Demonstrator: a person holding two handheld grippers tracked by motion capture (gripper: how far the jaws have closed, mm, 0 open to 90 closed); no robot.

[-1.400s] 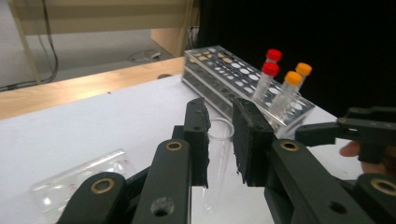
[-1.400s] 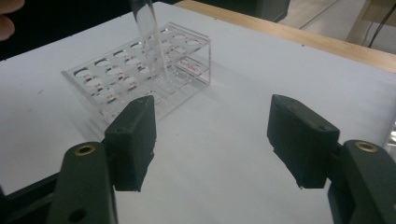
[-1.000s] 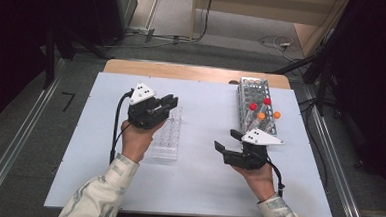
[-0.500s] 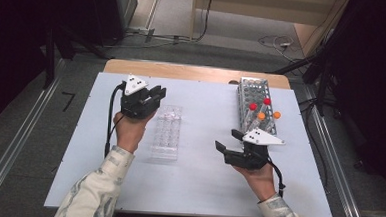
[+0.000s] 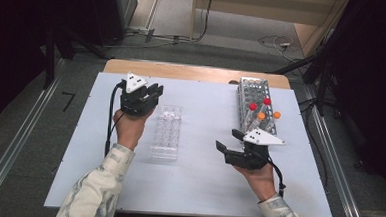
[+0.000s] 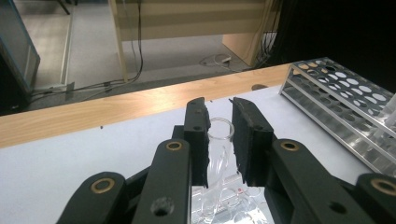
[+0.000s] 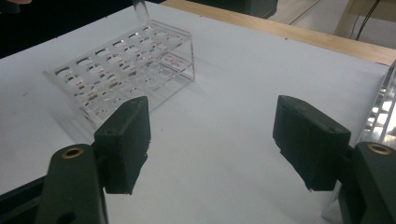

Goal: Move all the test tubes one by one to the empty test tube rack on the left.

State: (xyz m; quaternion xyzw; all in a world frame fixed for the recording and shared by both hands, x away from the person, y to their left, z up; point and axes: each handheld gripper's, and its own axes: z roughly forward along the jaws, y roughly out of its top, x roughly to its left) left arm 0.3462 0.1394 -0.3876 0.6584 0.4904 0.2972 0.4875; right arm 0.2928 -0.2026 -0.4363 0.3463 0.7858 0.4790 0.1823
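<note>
Left gripper (image 6: 219, 126): clamped on a clear glass tube (image 6: 218, 144), which stands upright between its 2 jaws, open mouth on top.

Clear plastic rack (image 5: 166, 131): directly below the held tube (its far end sits just right of the left gripper in the high view).

Right gripper (image 7: 212, 140): jaws spread wide, holding nothing, low over the white table (image 5: 197, 184).

Metal rack (image 5: 255, 104): just beyond the right gripper, holding 4 tubes with red and orange caps.
</note>
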